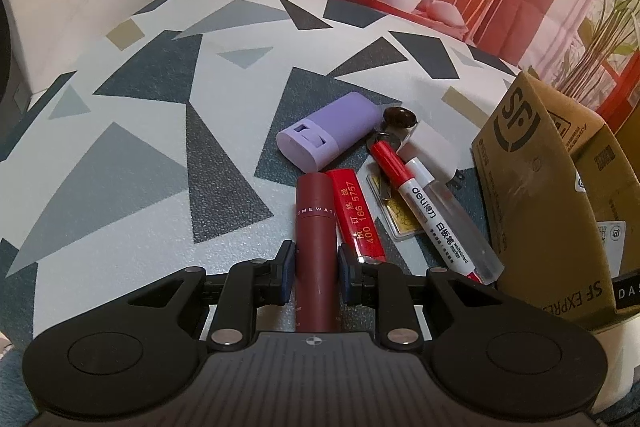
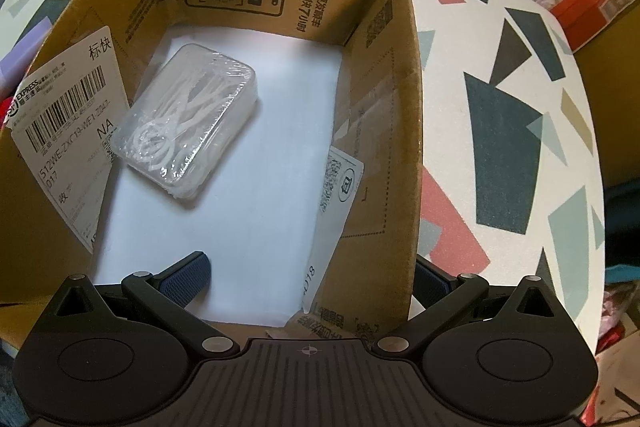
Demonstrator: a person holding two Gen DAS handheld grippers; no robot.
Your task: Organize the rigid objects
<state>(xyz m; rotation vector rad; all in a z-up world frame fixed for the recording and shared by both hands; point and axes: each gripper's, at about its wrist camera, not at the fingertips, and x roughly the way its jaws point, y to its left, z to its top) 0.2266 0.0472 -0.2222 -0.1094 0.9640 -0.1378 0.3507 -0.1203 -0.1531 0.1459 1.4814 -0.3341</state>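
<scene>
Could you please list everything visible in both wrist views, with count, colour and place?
table: one, white with grey and blue triangles, under everything
cardboard box: one, brown, open, on the table right of the loose items
plastic case: one, clear, white picks inside, on the box floor
maroon tube: one, dark red, between the left tool's pads
red lighter: one, red, right beside the tube
purple case: one, lilac, behind the tube
marker: one, white with red cap, right of the lighter
clear tube: one, transparent, beside the marker
gold card: one, yellow, partly under the marker
left tool: one, black, shut on the maroon tube
right tool: one, black, open, straddling the box's wall
</scene>
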